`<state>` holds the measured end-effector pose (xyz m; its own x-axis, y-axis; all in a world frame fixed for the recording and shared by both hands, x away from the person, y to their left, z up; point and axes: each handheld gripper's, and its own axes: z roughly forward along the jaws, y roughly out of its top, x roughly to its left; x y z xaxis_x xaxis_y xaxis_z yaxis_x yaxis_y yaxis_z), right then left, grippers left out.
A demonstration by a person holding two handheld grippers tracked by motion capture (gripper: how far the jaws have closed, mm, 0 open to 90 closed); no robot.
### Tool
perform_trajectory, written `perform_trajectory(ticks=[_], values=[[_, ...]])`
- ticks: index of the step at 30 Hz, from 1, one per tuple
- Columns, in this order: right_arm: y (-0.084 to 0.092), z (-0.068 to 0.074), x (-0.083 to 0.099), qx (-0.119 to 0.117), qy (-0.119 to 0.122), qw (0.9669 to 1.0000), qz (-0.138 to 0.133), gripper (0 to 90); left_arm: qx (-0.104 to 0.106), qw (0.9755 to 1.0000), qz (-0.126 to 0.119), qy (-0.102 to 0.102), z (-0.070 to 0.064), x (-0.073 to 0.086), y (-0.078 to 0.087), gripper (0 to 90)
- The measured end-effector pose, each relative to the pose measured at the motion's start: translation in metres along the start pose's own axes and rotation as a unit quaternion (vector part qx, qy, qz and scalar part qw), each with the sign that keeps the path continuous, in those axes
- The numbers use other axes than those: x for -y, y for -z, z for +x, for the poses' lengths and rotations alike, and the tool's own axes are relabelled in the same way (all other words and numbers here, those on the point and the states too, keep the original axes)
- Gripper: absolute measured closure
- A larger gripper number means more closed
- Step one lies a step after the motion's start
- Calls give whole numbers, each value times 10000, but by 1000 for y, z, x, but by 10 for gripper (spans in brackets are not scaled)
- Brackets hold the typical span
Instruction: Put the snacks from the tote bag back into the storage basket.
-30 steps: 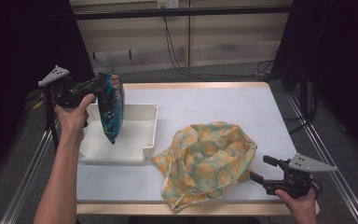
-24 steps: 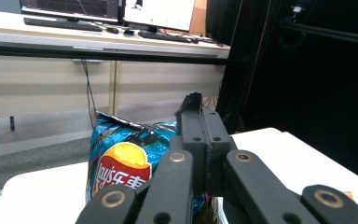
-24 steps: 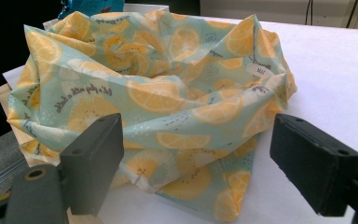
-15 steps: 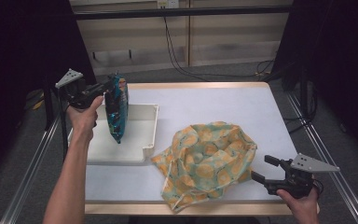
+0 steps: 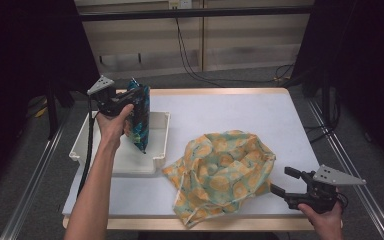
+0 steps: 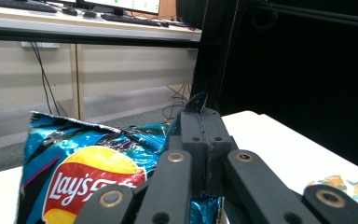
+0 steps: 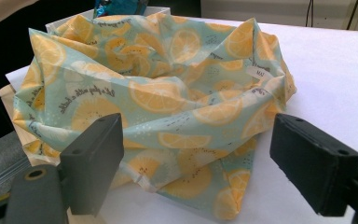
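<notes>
Now we are holding the chip bag (image 5: 141, 117) clenched by its top edge in the left gripper (image 5: 130, 98), so its long axis is hanging almost straight down, tilted slightly, with the bottom corner dipping over the white tray (image 5: 164, 145) at nine o'clock on the tabletop (image 5: 240, 115). In the left gripper view the fingers (image 6: 200, 140) are pressing together on the crimped seam of the chip bag (image 6: 84, 163). The cloth bag (image 5: 222, 172), patterned with lemon slices, is lying crumpled at about five o'clock from the chips, with its mouth gaping upward. We are keeping the right gripper (image 5: 286, 182) released at the cloth's four o'clock edge; its fingers (image 7: 95, 156) are standing wide apart, just short of the fabric (image 7: 168, 98). We judge the left hand is nearer the chips' next stop, and the coming move is turning on carrying them toward five o'clock, into that opening.
</notes>
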<state>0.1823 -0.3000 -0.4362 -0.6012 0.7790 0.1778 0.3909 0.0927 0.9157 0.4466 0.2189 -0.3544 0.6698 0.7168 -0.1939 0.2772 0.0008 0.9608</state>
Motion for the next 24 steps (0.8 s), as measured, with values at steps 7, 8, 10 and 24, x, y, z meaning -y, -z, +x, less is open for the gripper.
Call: perform_trajectory(ticks=[7, 8, 10, 24], values=[[0, -1, 0, 10, -44, 10000, -10, 171, 23, 9999, 163, 16, -3, 6, -22, 894], [0, -1, 0, 16, -71, 10000, -13, 171, 55, 9998, 179, 6, -3, 7, -25, 888], [-1, -1, 1, 16, -37, 10000, 9, 171, 67, 9998, 166, 25, -3, 8, -30, 885], [-1, 0, 1, 8, -23, 10000, 24, 172, 167, 9992, 357, -53, -11, 13, -36, 845]])
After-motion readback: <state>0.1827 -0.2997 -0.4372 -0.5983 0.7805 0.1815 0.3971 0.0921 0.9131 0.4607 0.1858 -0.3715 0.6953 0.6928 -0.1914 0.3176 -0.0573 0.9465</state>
